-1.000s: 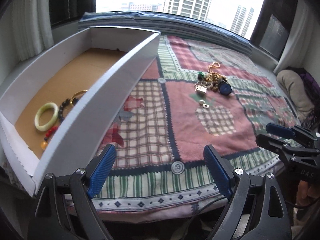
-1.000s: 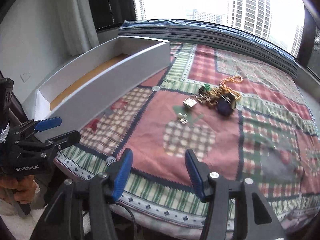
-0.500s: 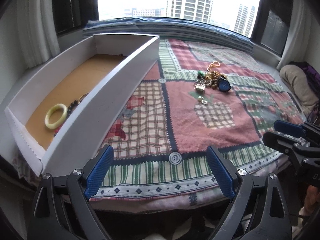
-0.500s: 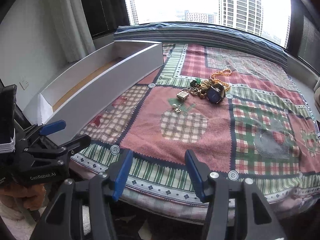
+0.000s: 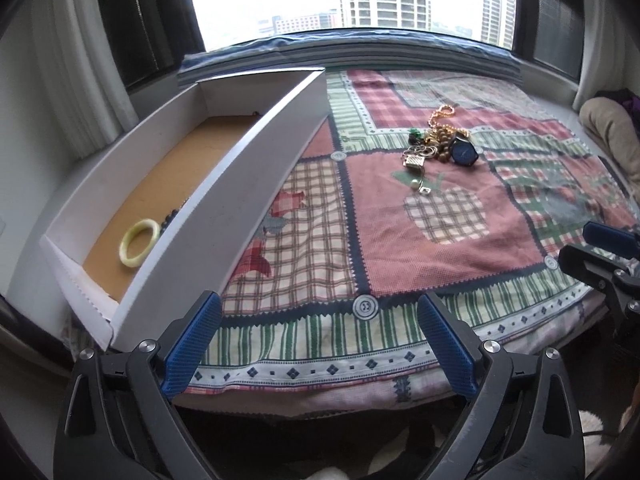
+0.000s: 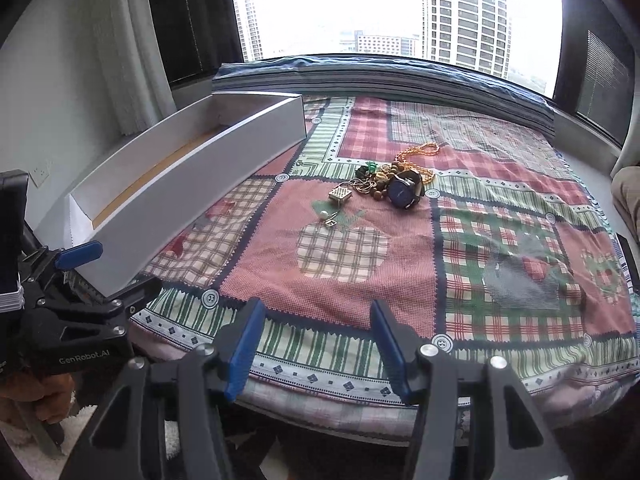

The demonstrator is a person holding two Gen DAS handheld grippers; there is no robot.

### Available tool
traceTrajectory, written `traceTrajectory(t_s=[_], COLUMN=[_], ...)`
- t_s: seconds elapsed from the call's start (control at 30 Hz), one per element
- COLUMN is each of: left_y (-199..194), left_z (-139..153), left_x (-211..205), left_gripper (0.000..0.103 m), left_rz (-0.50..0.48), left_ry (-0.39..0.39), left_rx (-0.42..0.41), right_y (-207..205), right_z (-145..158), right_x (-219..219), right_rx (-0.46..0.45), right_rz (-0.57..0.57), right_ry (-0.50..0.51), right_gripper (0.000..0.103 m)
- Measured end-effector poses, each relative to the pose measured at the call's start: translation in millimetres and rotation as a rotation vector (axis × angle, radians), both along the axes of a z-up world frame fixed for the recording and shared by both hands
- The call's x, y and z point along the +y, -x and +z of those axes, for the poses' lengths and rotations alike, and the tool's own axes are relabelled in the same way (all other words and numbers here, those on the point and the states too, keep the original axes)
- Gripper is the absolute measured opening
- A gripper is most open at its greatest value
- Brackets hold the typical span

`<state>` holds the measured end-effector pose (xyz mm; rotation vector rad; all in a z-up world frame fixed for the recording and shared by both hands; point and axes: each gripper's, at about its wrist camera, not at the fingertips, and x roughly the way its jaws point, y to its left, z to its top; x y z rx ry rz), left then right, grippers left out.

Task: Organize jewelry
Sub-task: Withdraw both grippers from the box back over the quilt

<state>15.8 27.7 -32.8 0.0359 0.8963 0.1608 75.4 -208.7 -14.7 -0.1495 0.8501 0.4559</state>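
A pile of jewelry (image 5: 438,142) lies on the patchwork cloth: a gold chain, brown beads, a blue-faced watch (image 5: 464,151), a square silver pendant (image 5: 414,160) and a small pearl piece (image 5: 420,185). The pile also shows in the right wrist view (image 6: 394,182). A long white box (image 5: 240,196) with a brown floor holds a pale green bangle (image 5: 139,242) and dark beads. My left gripper (image 5: 318,336) is open and empty at the near cloth edge. My right gripper (image 6: 316,338) is open and empty, also at the near edge.
The patchwork cloth (image 6: 400,280) covers a raised surface under a window. The white box (image 6: 192,176) stands along its left side. A beige cushion (image 5: 612,128) lies at the far right. Each gripper shows at the edge of the other's view.
Both grippers have pulled back from the cloth and risen, so more of the near edge shows. The jewelry and box have not moved.
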Motion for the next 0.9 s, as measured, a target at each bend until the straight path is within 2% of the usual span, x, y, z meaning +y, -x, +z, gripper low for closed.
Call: traceTrajectory(t_s=[0.3, 0.5, 0.9], left_y=[-4, -13, -41], left_z=[2, 3, -11], left_x=[-2, 3, 8], left_gripper=[0.099, 0.099, 0.099], left_rz=[-0.021, -0.011, -0.003], left_ry=[-0.058, -0.061, -0.072], left_rx=[-0.027, -0.048, -0.013], right_y=[-6, -11, -34], right_z=[-6, -5, -15], right_x=[4, 10, 14], right_rx=[0.016, 0.014, 0.033], right_rz=[-0.029, -0.030, -0.050], right_ry=[0.038, 0.065, 0.091], right_gripper=[0.056, 0.056, 0.056])
